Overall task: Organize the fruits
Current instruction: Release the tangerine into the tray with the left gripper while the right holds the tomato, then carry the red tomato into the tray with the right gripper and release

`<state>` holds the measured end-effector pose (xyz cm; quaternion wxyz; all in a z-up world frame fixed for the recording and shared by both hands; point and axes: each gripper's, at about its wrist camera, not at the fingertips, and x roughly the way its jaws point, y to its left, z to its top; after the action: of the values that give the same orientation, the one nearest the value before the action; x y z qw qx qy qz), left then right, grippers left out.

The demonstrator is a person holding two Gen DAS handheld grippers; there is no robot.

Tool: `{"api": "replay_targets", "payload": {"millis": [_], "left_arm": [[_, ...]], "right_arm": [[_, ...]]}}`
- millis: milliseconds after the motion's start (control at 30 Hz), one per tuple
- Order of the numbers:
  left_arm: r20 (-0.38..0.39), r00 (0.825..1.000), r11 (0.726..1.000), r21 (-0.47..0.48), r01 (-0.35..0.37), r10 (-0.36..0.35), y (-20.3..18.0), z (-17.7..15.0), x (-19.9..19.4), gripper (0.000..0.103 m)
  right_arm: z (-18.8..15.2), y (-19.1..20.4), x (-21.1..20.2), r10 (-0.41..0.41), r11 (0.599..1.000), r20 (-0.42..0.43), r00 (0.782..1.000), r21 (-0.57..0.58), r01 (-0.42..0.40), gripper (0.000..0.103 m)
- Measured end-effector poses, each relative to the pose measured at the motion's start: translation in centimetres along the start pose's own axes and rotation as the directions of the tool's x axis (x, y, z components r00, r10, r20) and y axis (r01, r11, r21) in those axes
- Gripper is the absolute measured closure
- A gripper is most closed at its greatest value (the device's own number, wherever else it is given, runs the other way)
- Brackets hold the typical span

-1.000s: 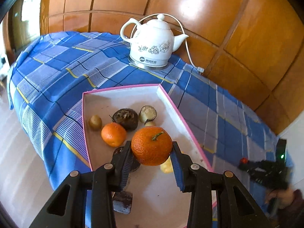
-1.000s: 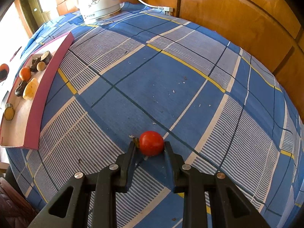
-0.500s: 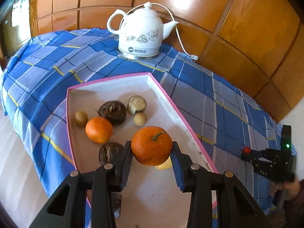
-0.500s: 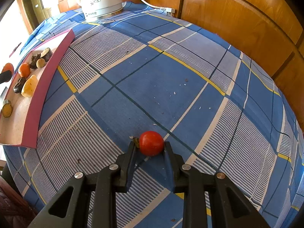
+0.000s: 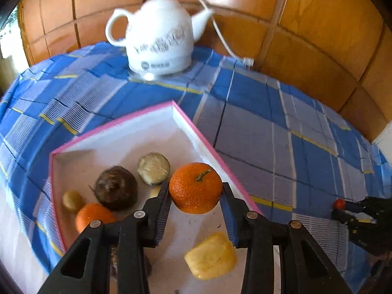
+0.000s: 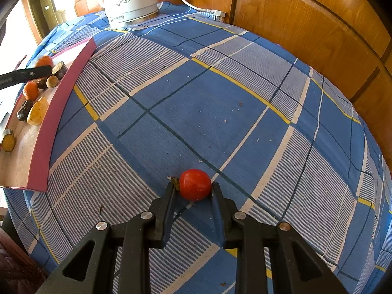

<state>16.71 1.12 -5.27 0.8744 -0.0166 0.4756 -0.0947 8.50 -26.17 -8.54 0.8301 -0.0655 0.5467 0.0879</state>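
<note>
- Left gripper [image 5: 195, 193] grasps a stemmed orange [image 5: 195, 188], held over the pink-rimmed tray [image 5: 186, 122] near its right wall.
- Right gripper [image 6: 193, 192] clenches a small red fruit [image 6: 195, 184] down on the blue checked cloth [image 6: 220, 93], well right of the tray.
- Second orange [image 5: 91, 216], dark fruit [image 5: 115, 188] and yellow piece [image 5: 211, 256] lie inside the tray.

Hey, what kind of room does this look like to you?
Most likely a home, perhaps a dining or living room. A blue checked tablecloth covers the table, a white ceramic electric kettle with its cord stands on it, and warm wood panelling lines the wall behind.
</note>
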Motion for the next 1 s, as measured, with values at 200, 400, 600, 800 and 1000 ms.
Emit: {"api": "replay_targets", "payload": {"millis": [200,400,600,800,1000], "left_arm": [[0.037,0.999,1.0,0.008,-0.013,0.012,-0.3,-1.0,-1.1,0.053],[0.077,0.996,0.999,-0.025,-0.036,0.038,-0.4,-2.4,-3.7,0.048],[0.118,0.987,0.994,-0.04,-0.102,0.106,0.0,-4.3,-6.2,0.048],[0.145,0.98,0.99,-0.059,-0.13,0.137,0.9,-5.5,-8.1,0.048],[0.152,0.978,0.988,-0.076,-0.132,0.143,1.6,-6.4,-9.1,0.048]], "right_arm": [[0.1,0.0,0.1,0.0,1.0,0.001,1.0,-0.002,0.0,0.075],[0.0,0.0,0.1,-0.003,1.0,0.002,1.0,-0.004,0.003,0.075],[0.0,0.1,0.0,-0.01,1.0,0.003,1.0,-0.01,0.01,0.075],[-0.1,0.2,-0.1,-0.012,1.0,0.006,1.0,-0.008,0.013,0.075],[-0.1,0.3,-0.1,-0.018,1.0,0.011,1.0,-0.007,0.018,0.075]]}}
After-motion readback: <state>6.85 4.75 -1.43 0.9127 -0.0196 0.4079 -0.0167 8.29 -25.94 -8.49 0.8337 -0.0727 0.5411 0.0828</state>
